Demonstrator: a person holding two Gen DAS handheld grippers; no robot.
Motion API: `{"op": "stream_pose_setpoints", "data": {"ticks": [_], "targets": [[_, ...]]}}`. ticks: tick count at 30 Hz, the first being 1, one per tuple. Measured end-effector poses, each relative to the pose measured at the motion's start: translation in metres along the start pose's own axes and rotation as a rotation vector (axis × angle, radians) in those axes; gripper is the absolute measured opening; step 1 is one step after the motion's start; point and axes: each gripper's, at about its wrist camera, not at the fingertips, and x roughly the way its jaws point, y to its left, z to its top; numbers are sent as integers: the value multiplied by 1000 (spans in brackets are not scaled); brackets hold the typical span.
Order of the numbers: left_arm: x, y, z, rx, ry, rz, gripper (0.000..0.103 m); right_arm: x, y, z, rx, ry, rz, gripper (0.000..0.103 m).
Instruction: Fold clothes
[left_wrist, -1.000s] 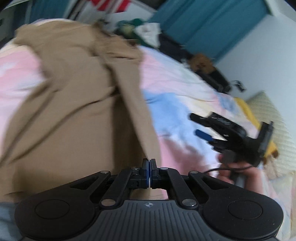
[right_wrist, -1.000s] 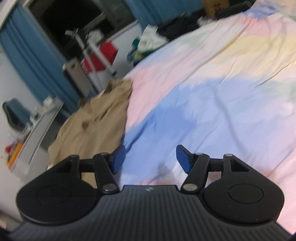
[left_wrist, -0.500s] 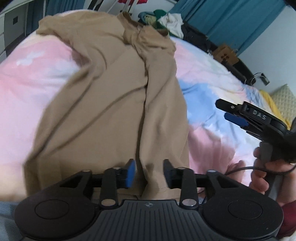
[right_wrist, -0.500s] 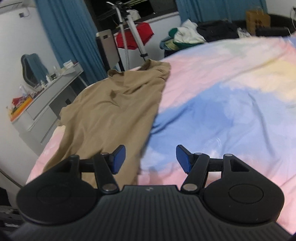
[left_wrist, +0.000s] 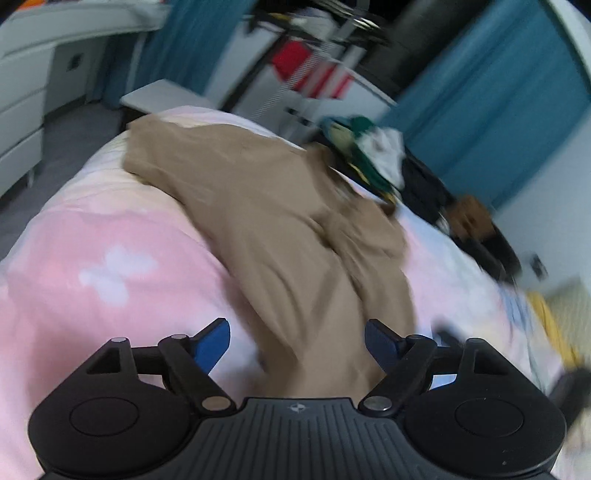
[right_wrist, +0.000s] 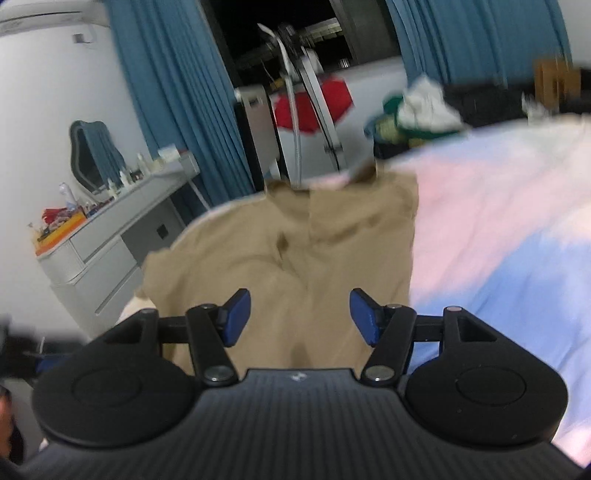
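Our left tool (left_wrist: 297, 341) is opening above the tan garment (left_wrist: 295, 236) on the bed (left_wrist: 92, 266); at 3 o'clock, our right tool (right_wrist: 300, 317) gapes empty

Shirt (left_wrist: 295, 236) on bed (left_wrist: 110, 266) – clothes pile (left_wrist: 369, 155) behind, dresser (right_wrist: 110, 251) left.

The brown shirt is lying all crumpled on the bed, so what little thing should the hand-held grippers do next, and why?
Probably bring the left hand-held gripper, whose jaws are opening with nothing pinched, down to the near edge of the brown shirt. The shirt lies wrinkled and bunched on the pastel bedspread, and the right hand-held gripper is open and empty too, so neither holds it yet.
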Motion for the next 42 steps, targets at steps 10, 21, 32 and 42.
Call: {"op": "stream_pose_setpoints", "data": {"ticks": [10,21,32,42], "targets": [[103,91,65,-297,-208,-5,79,10,-11,-3,3,-36,-30,63],[152,110,130,-220,-385,195,57,36,-26,-5,73,-5,-47,63],[174,-9,164,317,-374,432,4,42,-28,-2,68,16,-89,63],[220,-207,106,743,-361,397,4,20,-46,8,148,-14,-112,63]]}}
